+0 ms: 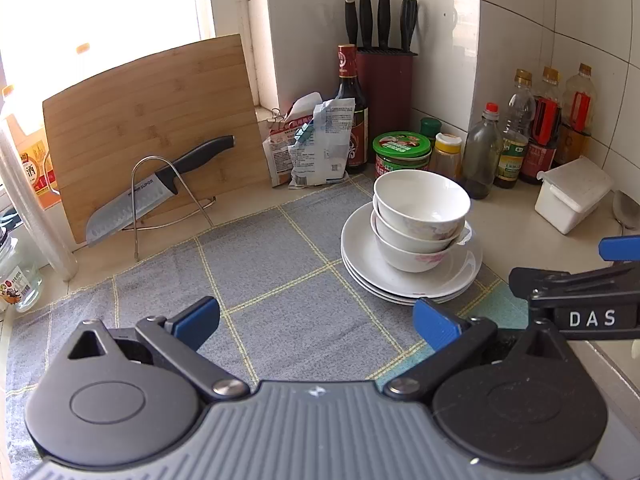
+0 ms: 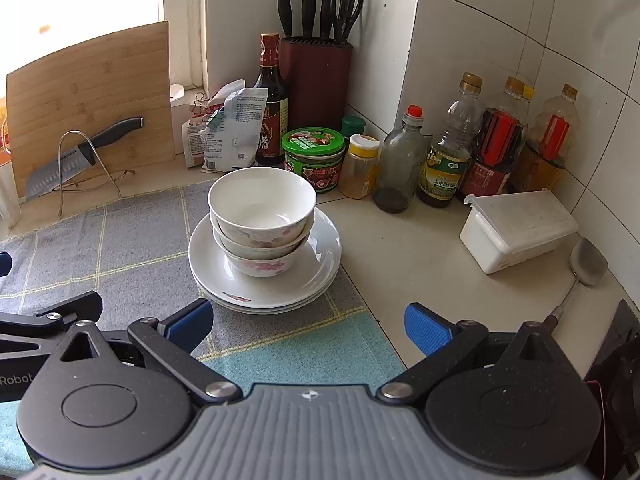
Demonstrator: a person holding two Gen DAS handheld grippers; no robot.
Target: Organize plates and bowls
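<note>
Both grippers, left [image 1: 316, 322] and right [image 2: 308, 326], gape wide and empty near the cloth [image 1: 280, 280]; beyond, three bowls [image 2: 262, 220] sit stacked on plates [image 2: 320, 276]

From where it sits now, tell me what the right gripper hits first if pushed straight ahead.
Probably the plates. The right gripper is open and empty, and the stack with three nested bowls lies just ahead, slightly left of centre. The right finger may pass beside the rim; depth is unclear.

White bowls [image 2: 262, 216] pink floral; white plates [image 2: 320, 268]; grey cloth [image 1: 280, 280] yellow grid; blue gripper pads [image 1: 196, 320]
</note>
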